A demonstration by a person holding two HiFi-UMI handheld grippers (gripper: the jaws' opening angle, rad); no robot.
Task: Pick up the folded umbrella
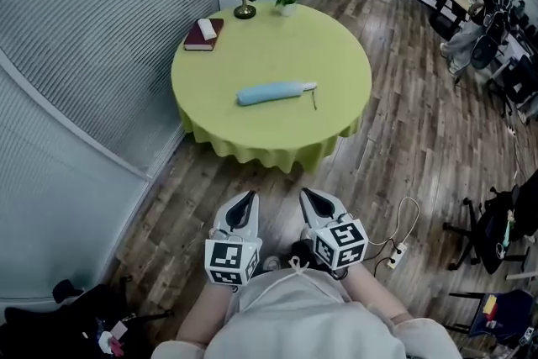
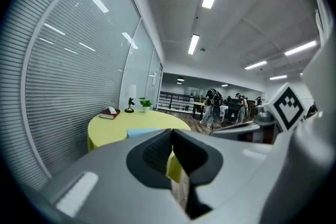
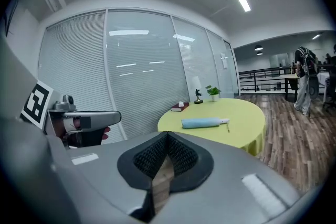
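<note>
Currently the folded umbrella (image 1: pixel 273 92) lies near the middle of the table (image 1: pixel 336 122); left gripper (image 1: pixel 245 199) and right gripper (image 1: pixel 310 196), jaws closed, apparently empty, hover well short of its near edge.

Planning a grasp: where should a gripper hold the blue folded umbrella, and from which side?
Grip the folded umbrella mid-body, from above at the near side of the table, jaws spanning its width. It lies flat, its length across the view, with bare cloth along both long sides; the thin white handle end probably gives less hold.
</note>
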